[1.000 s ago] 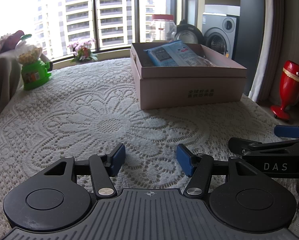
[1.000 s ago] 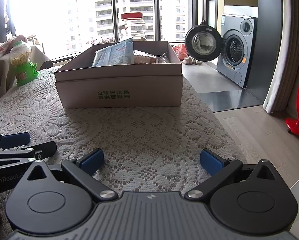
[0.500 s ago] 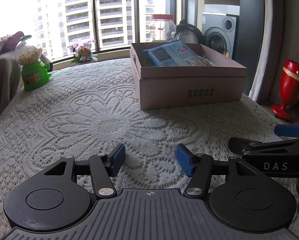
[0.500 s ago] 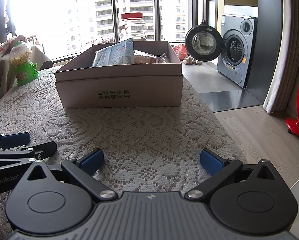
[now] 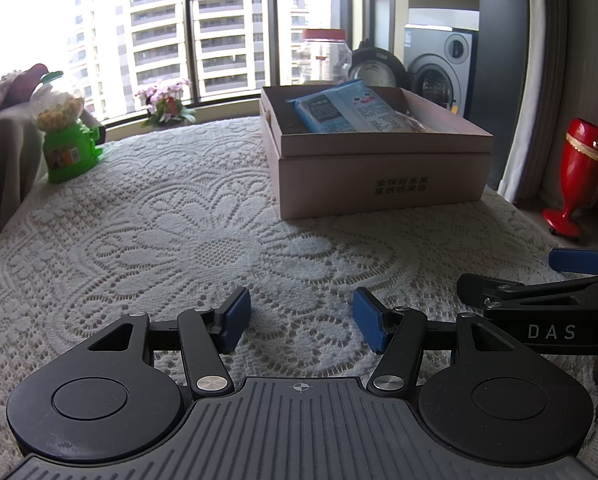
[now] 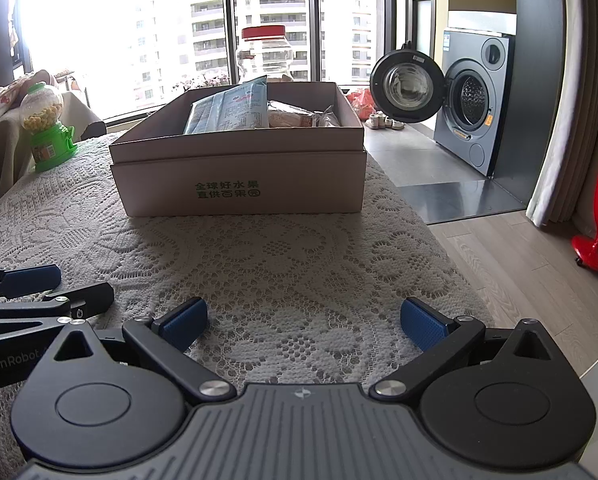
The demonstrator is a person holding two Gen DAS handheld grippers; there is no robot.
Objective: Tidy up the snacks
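We see two grippers, both low over the lace tablecloth, side by side. Left gripper: jaws parted, nothing between the blue pads. Right gripper: jaws spread wider, also empty.

One cardboard box sits on the cloth ahead of both tools, well apart from them, green print on its front wall. Inside we count one blue snack packet leaning toward the left side, plus at least two more wrapped snacks to its right; exact count there we cannot tell, they overlap and are partly hidden by the box wall.

Behind the box: one clear jar with a red lid. Whether it touches the box, we cannot tell.

Far left on the table: one green gumball dispenser with yellow balls, upright.

Off the table: one washing machine, door open; one red vase on the floor at right; one pot of pink flowers by the window.
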